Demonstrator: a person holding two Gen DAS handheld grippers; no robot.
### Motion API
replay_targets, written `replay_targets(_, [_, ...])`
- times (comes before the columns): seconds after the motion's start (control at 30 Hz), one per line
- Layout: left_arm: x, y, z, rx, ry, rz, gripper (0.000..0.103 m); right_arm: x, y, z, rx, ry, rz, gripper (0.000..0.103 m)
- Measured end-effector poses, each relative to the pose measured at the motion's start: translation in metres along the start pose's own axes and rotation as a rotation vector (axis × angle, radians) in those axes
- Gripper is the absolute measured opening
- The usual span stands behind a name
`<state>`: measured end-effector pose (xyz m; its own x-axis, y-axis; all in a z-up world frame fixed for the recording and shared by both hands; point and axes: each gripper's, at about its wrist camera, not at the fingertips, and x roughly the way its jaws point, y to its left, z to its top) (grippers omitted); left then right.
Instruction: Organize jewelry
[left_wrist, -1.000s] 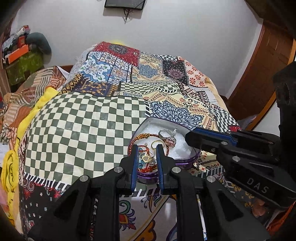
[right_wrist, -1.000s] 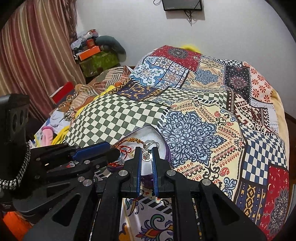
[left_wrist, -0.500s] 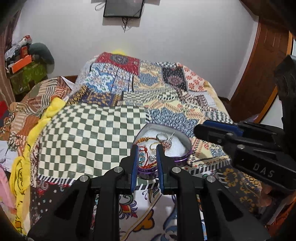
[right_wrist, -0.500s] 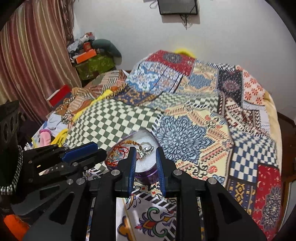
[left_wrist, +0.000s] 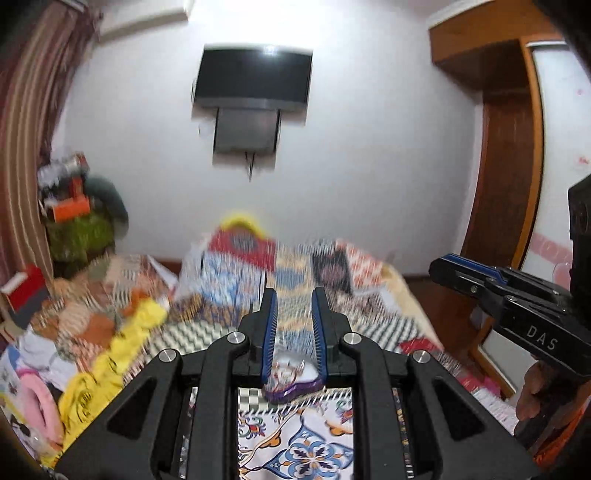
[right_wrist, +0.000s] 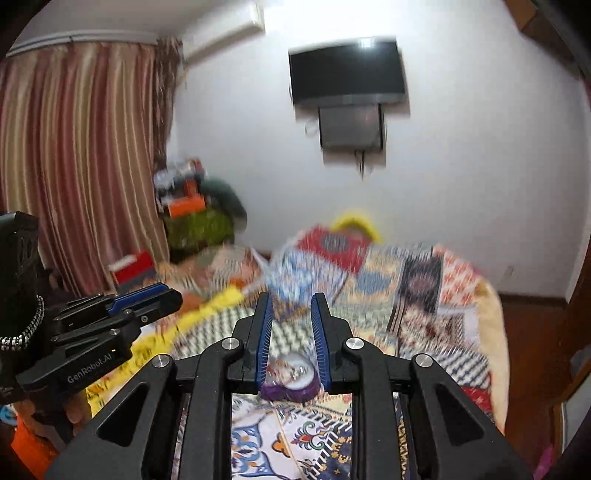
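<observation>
A purple heart-shaped tin (left_wrist: 291, 392) with rings and bracelets on a white lining sits on the patchwork bed. It shows low between the finger bases in both wrist views, blurred by motion (right_wrist: 288, 392). My left gripper (left_wrist: 293, 295) is raised well above it and points toward the far wall, jaws a little apart with nothing between them. My right gripper (right_wrist: 291, 297) is at about the same height to its right, also slightly parted and holding nothing. Each gripper shows at the edge of the other's view: the right gripper (left_wrist: 448, 266) and the left gripper (right_wrist: 162, 295).
The patchwork quilt (left_wrist: 332, 266) covers the bed up to the white wall, where a dark TV (left_wrist: 253, 79) hangs. Piled clothes and a yellow cloth (left_wrist: 110, 350) lie along the left. Striped curtains (right_wrist: 74, 166) stand at the left and a wooden wardrobe (left_wrist: 495, 184) at the right.
Both grippers have risen and tilted up, so the tin has dropped from mid-view to the bottom. The right gripper's jaws parted a little early in that second.
</observation>
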<state>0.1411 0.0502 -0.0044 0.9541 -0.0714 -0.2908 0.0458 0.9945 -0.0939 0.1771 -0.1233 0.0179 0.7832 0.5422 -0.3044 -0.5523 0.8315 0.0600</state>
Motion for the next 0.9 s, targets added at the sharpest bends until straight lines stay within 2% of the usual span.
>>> replay_targets(0.1, [-0.041, -0.012, 0.008, 0.022, -0.089, 0.003, 0.023, -0.037, 0.012, 0.008, -0.009, -0.094, -0.014, 0.019])
replay_targets(0.2, [-0.076, -0.025, 0.009, 0.059, -0.173, 0.019, 0.038, -0.068, 0.024, 0.010, -0.023, -0.165, -0.027, 0.020])
replay_targets(0.23, [-0.087, -0.029, 0.008, 0.069, -0.201, 0.025, 0.047, -0.073, 0.027, 0.010, -0.027, -0.179, -0.030, 0.023])
replay_targets(0.27, [-0.095, -0.032, 0.008, 0.074, -0.220, 0.034, 0.054, -0.079, 0.030, 0.010, -0.027, -0.193, -0.037, 0.028])
replay_targets(0.33, [-0.109, -0.036, 0.005, 0.077, -0.250, 0.055, 0.060, -0.087, 0.033, 0.007, -0.018, -0.221, -0.061, 0.059])
replay_targets(0.43, [-0.119, -0.038, 0.002, 0.077, -0.261, 0.074, 0.077, -0.093, 0.033, 0.004, -0.001, -0.267, -0.110, 0.079])
replay_targets(0.47, [-0.123, -0.037, 0.000, 0.072, -0.263, 0.081, 0.085, -0.094, 0.034, 0.003, 0.000, -0.271, -0.120, 0.082])
replay_targets(0.53, [-0.126, -0.037, -0.001, 0.065, -0.268, 0.093, 0.092, -0.095, 0.035, 0.002, 0.003, -0.282, -0.151, 0.091])
replay_targets(0.63, [-0.126, -0.037, -0.004, 0.061, -0.263, 0.106, 0.094, -0.099, 0.037, 0.000, 0.000, -0.285, -0.176, 0.100])
replay_targets(0.9, [-0.127, -0.040, -0.009, 0.056, -0.243, 0.104, 0.094, -0.102, 0.037, -0.005, -0.005, -0.257, -0.174, 0.100])
